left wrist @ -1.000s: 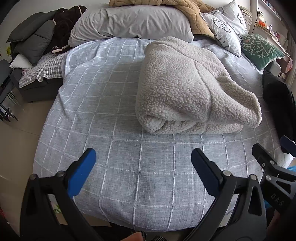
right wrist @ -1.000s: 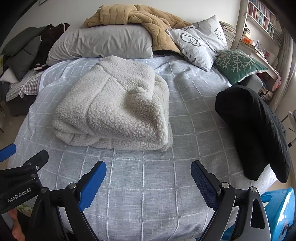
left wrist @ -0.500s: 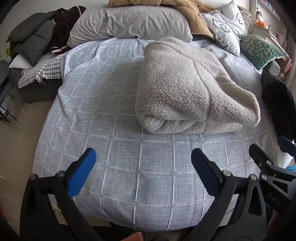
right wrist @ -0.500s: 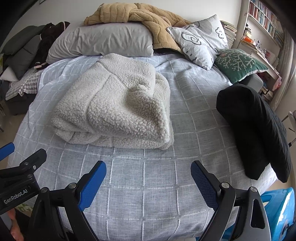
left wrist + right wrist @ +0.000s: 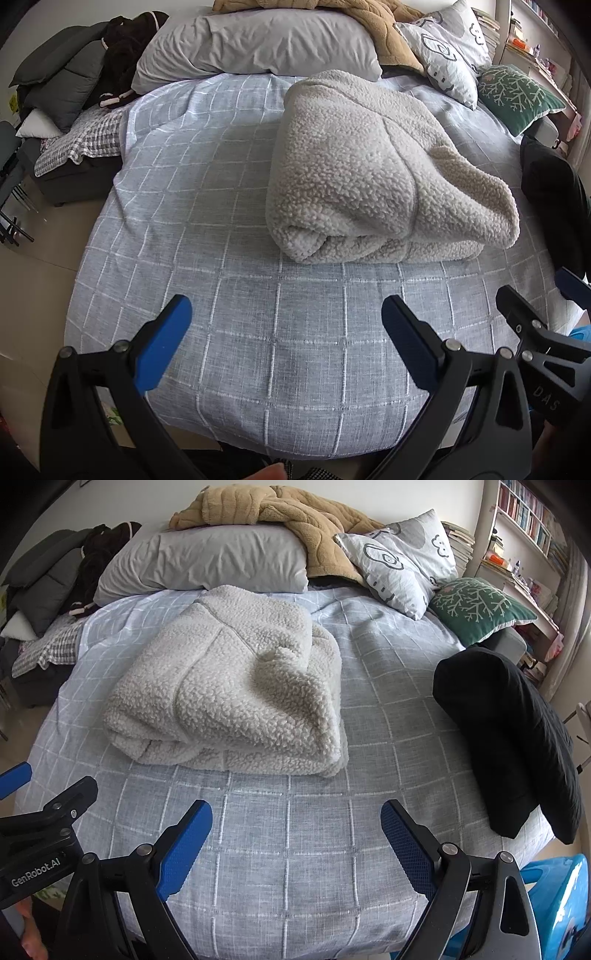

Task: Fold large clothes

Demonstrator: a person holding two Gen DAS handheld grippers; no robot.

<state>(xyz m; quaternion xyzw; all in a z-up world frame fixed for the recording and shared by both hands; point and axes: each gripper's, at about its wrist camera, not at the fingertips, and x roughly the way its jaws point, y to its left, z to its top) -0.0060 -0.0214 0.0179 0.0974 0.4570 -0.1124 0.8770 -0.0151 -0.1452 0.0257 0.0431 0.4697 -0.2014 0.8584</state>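
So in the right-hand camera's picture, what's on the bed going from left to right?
Checked cloth → cream fleece garment → black garment, with the blue stool past the bed's corner.

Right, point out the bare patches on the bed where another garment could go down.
Free: the checked grey bedspread strip between the folded cream fleece garment and both open grippers, the left gripper and right gripper; also the patch left of the fleece. Crowded: the head end with the grey pillow, and the right edge under the black garment.
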